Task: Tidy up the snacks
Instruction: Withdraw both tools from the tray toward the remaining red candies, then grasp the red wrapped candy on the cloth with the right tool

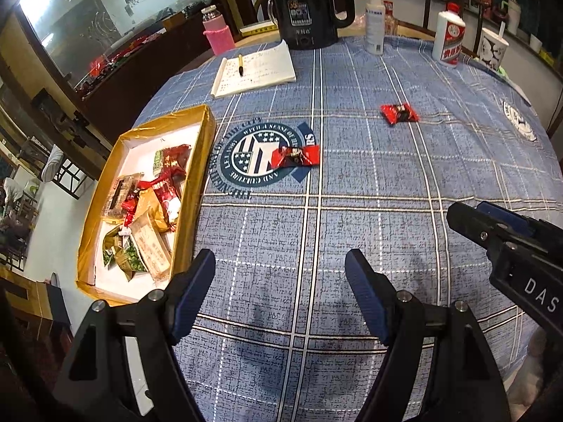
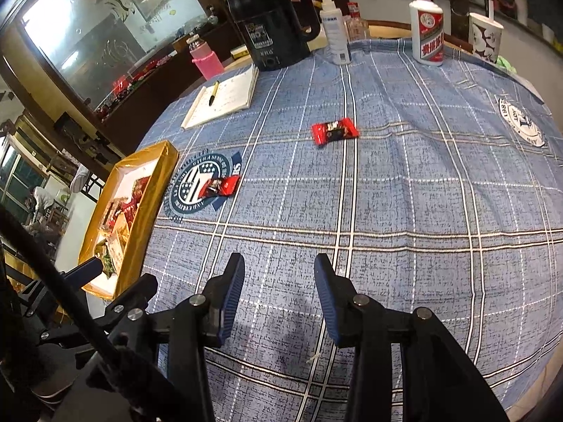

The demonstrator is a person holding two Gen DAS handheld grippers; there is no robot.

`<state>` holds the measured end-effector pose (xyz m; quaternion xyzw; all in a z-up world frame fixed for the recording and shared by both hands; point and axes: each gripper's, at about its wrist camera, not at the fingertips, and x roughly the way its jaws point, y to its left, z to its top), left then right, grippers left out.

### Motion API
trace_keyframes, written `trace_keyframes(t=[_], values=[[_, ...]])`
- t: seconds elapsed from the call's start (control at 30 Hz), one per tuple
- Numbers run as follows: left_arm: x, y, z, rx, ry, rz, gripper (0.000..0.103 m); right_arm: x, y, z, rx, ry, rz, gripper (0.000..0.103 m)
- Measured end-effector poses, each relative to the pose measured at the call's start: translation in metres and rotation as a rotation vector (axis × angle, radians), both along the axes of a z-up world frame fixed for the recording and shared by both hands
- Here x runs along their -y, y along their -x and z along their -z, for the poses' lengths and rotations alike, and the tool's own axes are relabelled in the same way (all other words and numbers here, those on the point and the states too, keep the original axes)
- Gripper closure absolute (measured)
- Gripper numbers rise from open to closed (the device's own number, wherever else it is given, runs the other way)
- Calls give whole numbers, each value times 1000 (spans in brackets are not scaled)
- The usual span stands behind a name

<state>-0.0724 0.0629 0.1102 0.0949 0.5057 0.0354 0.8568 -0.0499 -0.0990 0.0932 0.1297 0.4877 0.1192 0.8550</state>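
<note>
Lying crosswise ahead, the near candy [image 1: 295, 155] sat closer to the left gripper [image 1: 279, 293]; the right gripper [image 2: 279, 293], like it, gaped empty.

Blue plaid tablecloth [image 1: 387, 228], gold box [image 1: 200, 161], red-black candies [image 1: 295, 155].

Dark wooden cabinet [image 1: 147, 56] under a bright glass panel [image 1: 98, 10].

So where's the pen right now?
The pen lies on the open notebook at the table's far side, between the pink bottle and the black kettle.
</note>
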Motion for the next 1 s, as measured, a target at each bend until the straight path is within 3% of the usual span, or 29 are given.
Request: trace_keyframes(t=[0.43, 1.0], values=[[-2, -10, 30, -78, 16, 3, 26, -4, -8, 28, -76, 25, -6, 62], [-15, -28, 46, -123, 82, 5, 26, -13, -24, 43, -118, 51, -26, 61]])
